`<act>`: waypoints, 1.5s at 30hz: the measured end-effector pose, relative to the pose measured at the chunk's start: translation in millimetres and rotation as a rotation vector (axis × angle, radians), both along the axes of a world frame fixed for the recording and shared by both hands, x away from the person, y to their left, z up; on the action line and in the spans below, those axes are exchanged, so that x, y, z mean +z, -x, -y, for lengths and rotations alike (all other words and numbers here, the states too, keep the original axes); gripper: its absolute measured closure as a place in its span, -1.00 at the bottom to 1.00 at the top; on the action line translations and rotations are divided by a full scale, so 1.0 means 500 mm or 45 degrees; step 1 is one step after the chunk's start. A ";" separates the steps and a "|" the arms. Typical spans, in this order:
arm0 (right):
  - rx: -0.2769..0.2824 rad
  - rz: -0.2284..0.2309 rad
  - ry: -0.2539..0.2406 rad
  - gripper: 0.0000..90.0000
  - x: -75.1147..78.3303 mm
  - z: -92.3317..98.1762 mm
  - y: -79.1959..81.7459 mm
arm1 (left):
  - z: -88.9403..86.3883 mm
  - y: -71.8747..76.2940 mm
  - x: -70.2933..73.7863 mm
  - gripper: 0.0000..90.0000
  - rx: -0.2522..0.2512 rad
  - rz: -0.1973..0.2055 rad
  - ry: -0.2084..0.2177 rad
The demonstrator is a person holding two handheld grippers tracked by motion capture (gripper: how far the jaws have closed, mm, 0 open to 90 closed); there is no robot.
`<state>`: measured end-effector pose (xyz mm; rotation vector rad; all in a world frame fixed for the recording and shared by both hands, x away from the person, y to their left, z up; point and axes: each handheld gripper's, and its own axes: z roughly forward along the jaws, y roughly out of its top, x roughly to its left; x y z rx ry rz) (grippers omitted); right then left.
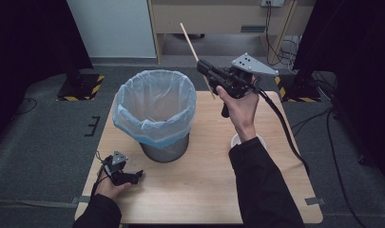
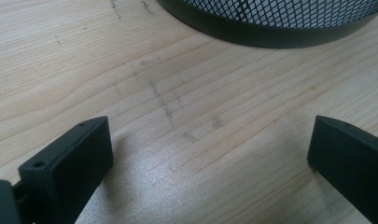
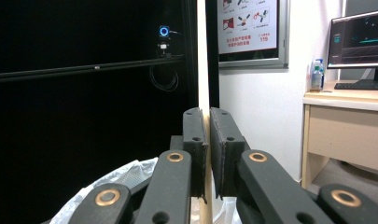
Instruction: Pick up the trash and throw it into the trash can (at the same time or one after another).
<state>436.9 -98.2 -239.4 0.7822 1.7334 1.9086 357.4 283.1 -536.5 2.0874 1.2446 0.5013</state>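
The right gripper (image 1: 204, 71) is being held up high, pinching a thin wooden stick (image 1: 196, 54) beside the bin (image 1: 154, 111) (blue bag inside). The left gripper (image 1: 133, 176) is resting wide open on the table (image 1: 204, 190).

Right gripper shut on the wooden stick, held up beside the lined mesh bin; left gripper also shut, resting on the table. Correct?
Not quite. The left gripper is open: the left gripper view shows its fingers standing wide apart over bare table, nothing between them. The rest holds: the right gripper is shut on the wooden stick, raised beside the lined mesh bin.
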 end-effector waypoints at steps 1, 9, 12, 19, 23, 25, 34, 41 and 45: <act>0.003 -0.001 -0.002 0.91 -0.001 -0.003 -0.002 | 0.000 0.000 0.000 -1.00 0.000 0.000 0.000; 0.014 -0.014 -0.010 0.91 -0.009 -0.015 -0.014 | 0.000 0.000 0.000 -1.00 -0.001 0.000 0.000; 0.021 -0.009 -0.010 0.91 -0.010 -0.018 -0.018 | 0.000 0.000 0.000 -1.00 -0.003 0.000 -0.001; 0.047 0.000 -0.015 0.91 0.001 -0.041 -0.021 | 0.000 0.000 0.000 -1.00 -0.004 0.001 -0.002; 0.048 -0.012 -0.032 0.91 -0.006 -0.051 -0.027 | 0.000 -0.001 0.000 -1.00 -0.004 0.001 -0.001; 0.057 -0.013 -0.047 0.91 -0.010 -0.059 -0.030 | 0.000 -0.001 0.000 -1.00 -0.004 0.001 -0.001; 0.067 -0.033 -0.065 0.91 -0.035 -0.093 -0.047 | 0.000 -0.001 0.000 -1.00 -0.004 0.001 -0.001; 0.081 -0.017 -0.019 0.91 -0.039 -0.129 -0.049 | 0.000 -0.001 0.000 -1.00 -0.004 0.001 0.000; 0.078 -0.029 -0.009 0.91 -0.049 -0.145 -0.056 | 0.000 -0.001 0.000 -1.00 -0.004 0.001 0.000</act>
